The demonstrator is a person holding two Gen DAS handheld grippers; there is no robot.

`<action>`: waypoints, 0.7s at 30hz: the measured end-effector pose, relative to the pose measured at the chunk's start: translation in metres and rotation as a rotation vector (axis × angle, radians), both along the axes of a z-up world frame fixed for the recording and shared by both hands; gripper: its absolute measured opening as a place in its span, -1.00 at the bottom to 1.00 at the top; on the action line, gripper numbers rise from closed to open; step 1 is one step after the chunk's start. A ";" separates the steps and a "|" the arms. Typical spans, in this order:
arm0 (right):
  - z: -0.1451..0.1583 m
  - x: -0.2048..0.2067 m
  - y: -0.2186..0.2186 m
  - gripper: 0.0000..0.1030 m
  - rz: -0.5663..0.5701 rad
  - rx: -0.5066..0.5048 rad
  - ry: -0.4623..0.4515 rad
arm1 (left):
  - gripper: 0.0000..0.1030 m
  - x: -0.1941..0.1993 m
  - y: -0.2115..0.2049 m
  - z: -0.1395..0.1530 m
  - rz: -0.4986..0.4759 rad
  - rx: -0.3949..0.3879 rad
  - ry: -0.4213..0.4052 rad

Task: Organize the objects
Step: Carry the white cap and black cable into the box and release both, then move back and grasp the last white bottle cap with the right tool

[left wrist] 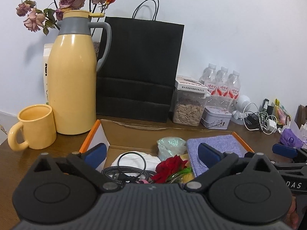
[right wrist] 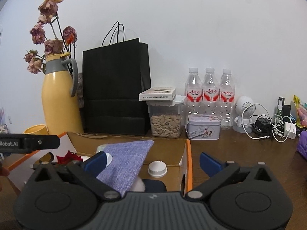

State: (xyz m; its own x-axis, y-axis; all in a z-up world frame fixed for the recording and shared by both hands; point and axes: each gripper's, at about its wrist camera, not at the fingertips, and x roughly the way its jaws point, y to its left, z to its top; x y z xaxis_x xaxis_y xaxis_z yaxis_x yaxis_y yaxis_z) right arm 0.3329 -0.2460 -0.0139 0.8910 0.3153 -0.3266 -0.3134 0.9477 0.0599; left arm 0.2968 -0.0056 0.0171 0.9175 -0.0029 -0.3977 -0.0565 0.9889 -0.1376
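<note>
Currently the cardboard box (left wrist: pixel 134 132) sits near-centre on the bench (left wrist: pixel 63 143), holding a purple cloth (left wrist: pixel 216 145), red flower (left wrist: pixel 170 166) and cable (left wrist: pixel 126 170). Left claw (left wrist: pixel 153 153) and right claw (right wrist: pixel 153 163) both gape wide, gripping nothing.

An open cardboard box (left wrist: pixel 134 132) with orange edges sits near on the worktop; inside lie a lilac cloth (left wrist: pixel 216 145) tilted at right, a red rose (left wrist: pixel 170 165), a coiled black cable (left wrist: pixel 126 169).
</note>
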 end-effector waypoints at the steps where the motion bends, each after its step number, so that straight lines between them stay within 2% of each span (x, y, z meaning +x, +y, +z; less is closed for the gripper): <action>1: 0.000 0.000 0.000 1.00 0.000 0.000 0.000 | 1.00 0.000 0.000 0.000 -0.001 -0.004 0.003; 12: 0.003 -0.009 0.002 1.00 -0.002 -0.002 -0.011 | 1.00 -0.007 -0.001 0.004 -0.016 -0.017 -0.014; 21: 0.010 -0.035 0.004 1.00 0.009 0.001 -0.053 | 1.00 -0.036 -0.003 0.009 -0.006 -0.008 -0.057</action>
State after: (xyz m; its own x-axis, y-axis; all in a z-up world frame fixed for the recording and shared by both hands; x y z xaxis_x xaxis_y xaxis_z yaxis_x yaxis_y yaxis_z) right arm 0.2980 -0.2422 -0.0039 0.9040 0.3241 -0.2788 -0.3250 0.9447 0.0443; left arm 0.2613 -0.0081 0.0263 0.9387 -0.0117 -0.3444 -0.0421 0.9880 -0.1484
